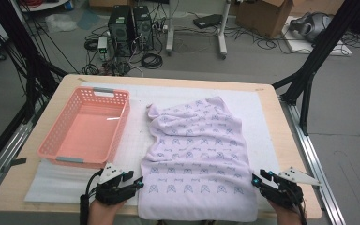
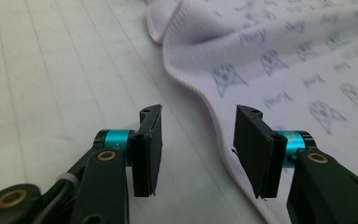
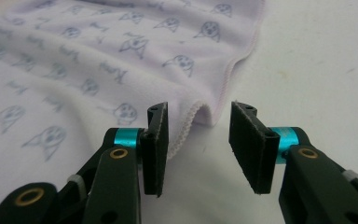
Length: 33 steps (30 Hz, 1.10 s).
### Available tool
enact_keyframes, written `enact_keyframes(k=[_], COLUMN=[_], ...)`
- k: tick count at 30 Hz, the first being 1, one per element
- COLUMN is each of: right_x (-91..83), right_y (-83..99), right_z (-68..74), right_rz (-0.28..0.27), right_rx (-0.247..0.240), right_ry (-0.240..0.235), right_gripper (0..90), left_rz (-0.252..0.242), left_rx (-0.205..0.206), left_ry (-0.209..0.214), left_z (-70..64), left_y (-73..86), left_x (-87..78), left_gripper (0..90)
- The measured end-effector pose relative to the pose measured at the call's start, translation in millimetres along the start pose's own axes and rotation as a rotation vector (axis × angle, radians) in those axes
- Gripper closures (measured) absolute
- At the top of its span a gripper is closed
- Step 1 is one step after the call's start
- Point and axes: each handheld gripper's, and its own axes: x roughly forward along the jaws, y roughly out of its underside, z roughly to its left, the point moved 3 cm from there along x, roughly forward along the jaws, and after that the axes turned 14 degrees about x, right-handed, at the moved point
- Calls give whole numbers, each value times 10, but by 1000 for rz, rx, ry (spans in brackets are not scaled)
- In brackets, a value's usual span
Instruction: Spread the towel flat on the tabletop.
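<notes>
I hold both grippers, left gripper (image 1: 139,182) and right gripper (image 1: 256,179), wide open and empty, flanking the lilac dog-print cloth (image 1: 198,154) at the worktop's near edge.

Soft, even overhead light is falling across the towel (image 1: 198,154), leaving only faint shadows in its folds. The basket (image 1: 85,126) beside the towel is catching a small glare on its floor. In both gripper views, the towel's far edge is blurring out of focus.

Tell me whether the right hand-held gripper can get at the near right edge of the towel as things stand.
Probably yes: the right hand-held gripper stands open with the towel hem between its jaws, nothing in between.
</notes>
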Motion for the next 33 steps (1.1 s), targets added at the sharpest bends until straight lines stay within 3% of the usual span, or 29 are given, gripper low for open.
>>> enact_keyframes(k=[2,6,8,12,14,15,16,17,18,28,33], right_x=[-94,-251,-249,-85,-34,-29,-40,-52,-63,-363,-499], right_y=[17,24,76,230,277,296,301,302,304,360,474], right_z=[24,107,151,136,111,107,102,98,91,119,187], right_rz=[-23,-56,-17,93,130,143,144,151,154,145,203], right_rx=[-1,-21,-54,-86,-87,-90,-83,-78,-77,-80,-98], right_ry=[-22,-79,-83,-20,-4,-5,-22,-37,-37,-104,-127], right_gripper=[560,570,588,642,734,776,866,868,873,879,873], left_rz=[-6,-7,-8,-18,-22,-23,-21,-9,2,6,19], left_rx=[-3,29,36,56,105,141,139,128,148,124,113], left_ry=[23,41,35,12,-29,-65,-43,-27,-34,25,60], left_z=[-44,-132,-155,-191,-229,-247,-253,-268,-290,-345,-440], left_y=[26,55,60,77,101,114,113,103,95,152,251], left_x=[-30,-51,-50,-45,-43,-45,-51,-58,-67,-395,-557], left_gripper=[519,517,508,515,582,664,754,856,877,883,881])
